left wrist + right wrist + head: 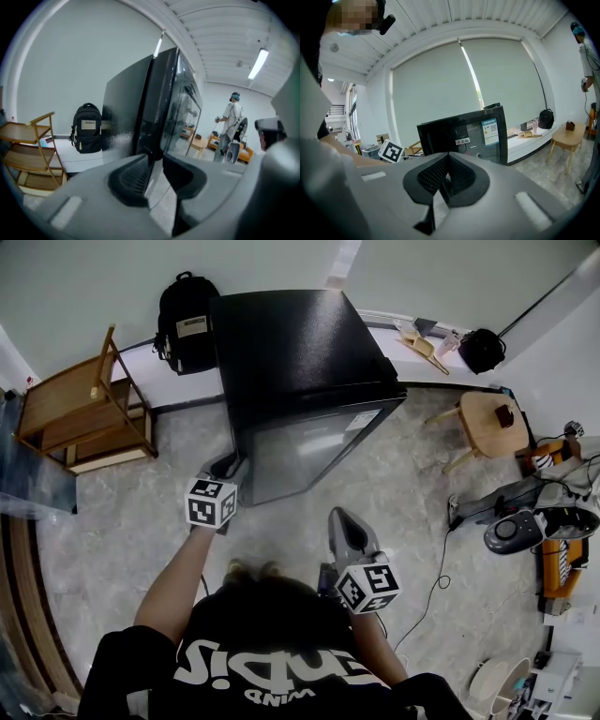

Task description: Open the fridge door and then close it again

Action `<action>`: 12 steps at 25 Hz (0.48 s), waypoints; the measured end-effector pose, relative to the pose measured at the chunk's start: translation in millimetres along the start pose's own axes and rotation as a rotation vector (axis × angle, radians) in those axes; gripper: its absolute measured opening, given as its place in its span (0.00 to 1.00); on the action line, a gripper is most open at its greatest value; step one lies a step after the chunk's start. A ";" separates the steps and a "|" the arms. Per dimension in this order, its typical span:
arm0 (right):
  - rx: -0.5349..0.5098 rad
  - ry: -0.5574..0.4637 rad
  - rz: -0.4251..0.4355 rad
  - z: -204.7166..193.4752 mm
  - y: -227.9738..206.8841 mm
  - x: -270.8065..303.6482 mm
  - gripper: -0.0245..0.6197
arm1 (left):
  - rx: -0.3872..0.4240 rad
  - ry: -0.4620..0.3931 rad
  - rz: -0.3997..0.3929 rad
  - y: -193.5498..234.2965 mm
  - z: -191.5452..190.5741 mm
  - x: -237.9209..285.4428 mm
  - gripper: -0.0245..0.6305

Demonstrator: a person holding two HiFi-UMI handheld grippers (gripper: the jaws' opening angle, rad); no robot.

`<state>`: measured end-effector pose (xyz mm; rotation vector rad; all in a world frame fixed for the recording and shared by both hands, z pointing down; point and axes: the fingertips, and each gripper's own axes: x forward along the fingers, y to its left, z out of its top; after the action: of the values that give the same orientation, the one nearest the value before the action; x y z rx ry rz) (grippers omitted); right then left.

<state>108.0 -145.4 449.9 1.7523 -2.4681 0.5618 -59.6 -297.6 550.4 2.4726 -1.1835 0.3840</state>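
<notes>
Now the left claw (155, 161) pinches the shiny black fridge door (180, 112) by its edge; the right claw (448, 161) is pressed together, empty. Next, pull it open.

fridge sticker (489, 131) print unreadable, wooden shelf (26, 159) seemingly cut off left
</notes>
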 end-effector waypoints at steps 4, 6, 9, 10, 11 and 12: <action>-0.001 -0.001 0.009 -0.4 1.4 2.9 0.03 | 0.000 -0.001 0.010 0.8 -0.9 -0.4 0.18; -0.003 0.002 0.014 -0.6 2.3 3.2 0.03 | -0.007 0.000 0.016 0.0 -0.7 -1.2 0.18; -0.003 0.008 0.022 -0.9 3.6 4.0 0.03 | -0.015 0.006 0.015 -1.1 -0.4 -2.0 0.18; -0.003 0.009 0.024 -1.2 4.2 4.5 0.03 | -0.017 0.010 0.016 -1.0 -0.7 -2.1 0.18; -0.004 0.009 0.027 -1.6 4.9 5.1 0.03 | -0.018 0.014 0.017 -0.7 -1.1 -2.1 0.18; -0.005 0.010 0.028 -2.0 5.6 5.7 0.03 | -0.018 0.016 0.017 -0.4 -1.3 -2.2 0.18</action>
<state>100.5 -148.2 451.8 1.7110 -2.4894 0.5654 -60.8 -295.2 550.7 2.4413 -1.1975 0.3951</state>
